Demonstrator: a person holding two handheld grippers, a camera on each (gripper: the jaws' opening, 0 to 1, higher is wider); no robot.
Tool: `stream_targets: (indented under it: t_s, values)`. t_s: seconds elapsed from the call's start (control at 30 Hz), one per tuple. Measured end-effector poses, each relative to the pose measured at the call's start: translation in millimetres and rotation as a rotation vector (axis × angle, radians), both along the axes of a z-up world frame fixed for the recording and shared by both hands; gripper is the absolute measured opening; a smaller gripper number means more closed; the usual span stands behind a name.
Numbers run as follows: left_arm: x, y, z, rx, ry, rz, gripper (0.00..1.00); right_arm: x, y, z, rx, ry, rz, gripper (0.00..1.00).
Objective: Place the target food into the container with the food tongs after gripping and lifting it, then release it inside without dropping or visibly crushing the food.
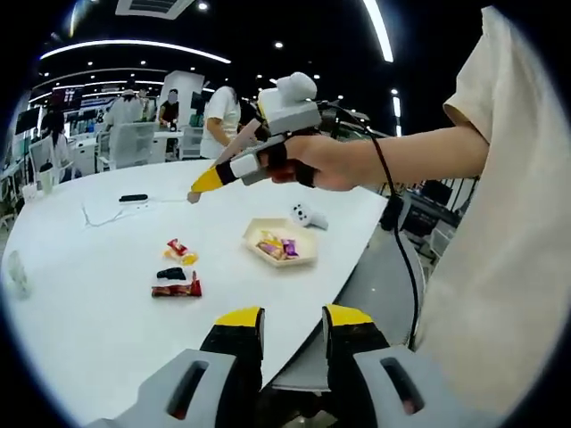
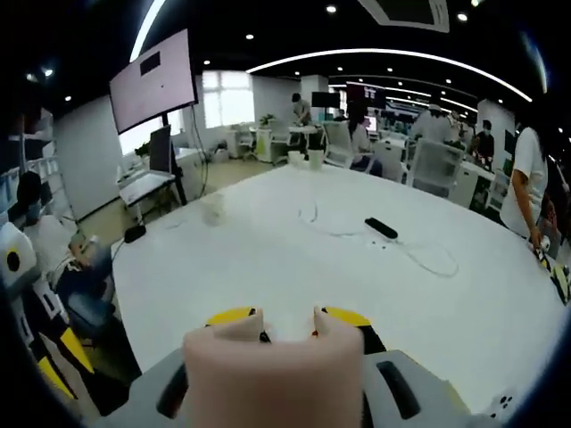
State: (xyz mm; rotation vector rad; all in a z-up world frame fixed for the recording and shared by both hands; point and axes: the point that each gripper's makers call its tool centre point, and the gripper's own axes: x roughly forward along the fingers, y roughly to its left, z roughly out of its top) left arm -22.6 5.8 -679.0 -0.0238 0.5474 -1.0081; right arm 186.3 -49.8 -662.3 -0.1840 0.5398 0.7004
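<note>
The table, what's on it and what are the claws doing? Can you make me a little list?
table: white, round-edged
tray: pale, shallow, holding bright wrapped snacks
loose snacks: red-yellow packet, black packet, red packet
other items: white die-like cube, black remote, thin cable
left claw: open, empty, at table edge
right claw: held in a hand above the table, tips together
food tongs: cannot tell

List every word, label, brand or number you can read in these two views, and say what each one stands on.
No text reads clearly.
Snack wrappers on the table: printing too small and blurred.
Packets in the tray: colours show, no legible words.
Wall screen: washed out, one dark patch, unreadable.
Distant ceiling monitors: too small.
</note>
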Motion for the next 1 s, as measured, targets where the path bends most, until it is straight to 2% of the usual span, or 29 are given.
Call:
stream_targets:
  t_s: [0.27,0.5,0.77,1.0]
  values:
    - [4.7,4,0.3,0.011,-0.002,-0.011,0.25,2,-4,-6.4,0.004,0.019,-0.021,0.29]
    - [0.5,12,-7.3,0.021,0.018,-0.002,0.25,3,-8,-15.2,-0.006,0.042,-0.029,0.29]
    - [4.1,12,-3.7,0.012,0.017,0.016,0.25,4,-5,-25.1,-0.011,0.064,-0.028,0.29]
    - [1.7,19,-9.1,0.021,0.032,0.036,0.25,8,-2,-29.0,-0.011,0.071,-0.025,0.29]
